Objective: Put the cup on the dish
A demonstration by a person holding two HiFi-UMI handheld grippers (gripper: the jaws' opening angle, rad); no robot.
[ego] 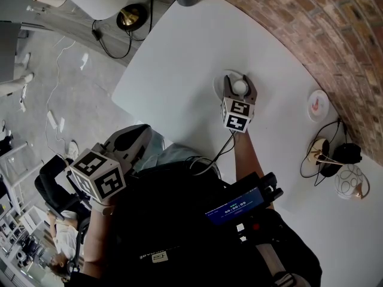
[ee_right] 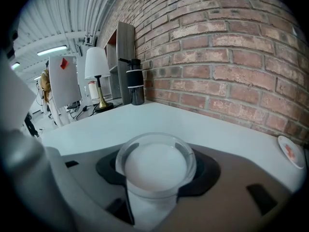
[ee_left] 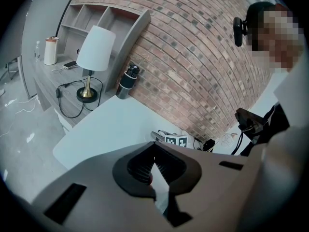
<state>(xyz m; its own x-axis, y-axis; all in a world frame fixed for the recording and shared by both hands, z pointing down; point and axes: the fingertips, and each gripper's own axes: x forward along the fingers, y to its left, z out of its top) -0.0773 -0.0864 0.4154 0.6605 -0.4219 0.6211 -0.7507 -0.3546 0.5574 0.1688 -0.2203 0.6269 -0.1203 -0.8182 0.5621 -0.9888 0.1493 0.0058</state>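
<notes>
**Cup (ee_right: 155, 164) clamped in right gripper (ee_right: 157, 174)**

Clear, stiff, probably light; slick-walled and breakable, so firm but gentle squeeze on the side wall, as now, upright between the jaws; dish (ee_right: 291, 151) off to that gripper's right, well apart; left gripper (ee_left: 155, 153) closed, empty.

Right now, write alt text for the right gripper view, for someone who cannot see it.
A clear cup sits clasped between the right gripper's jaws, over a white table. A brick wall runs along the right, with a small dish on the table at the far right edge. A dark bottle stands at the table's far end, a white lamp beyond it.
</notes>
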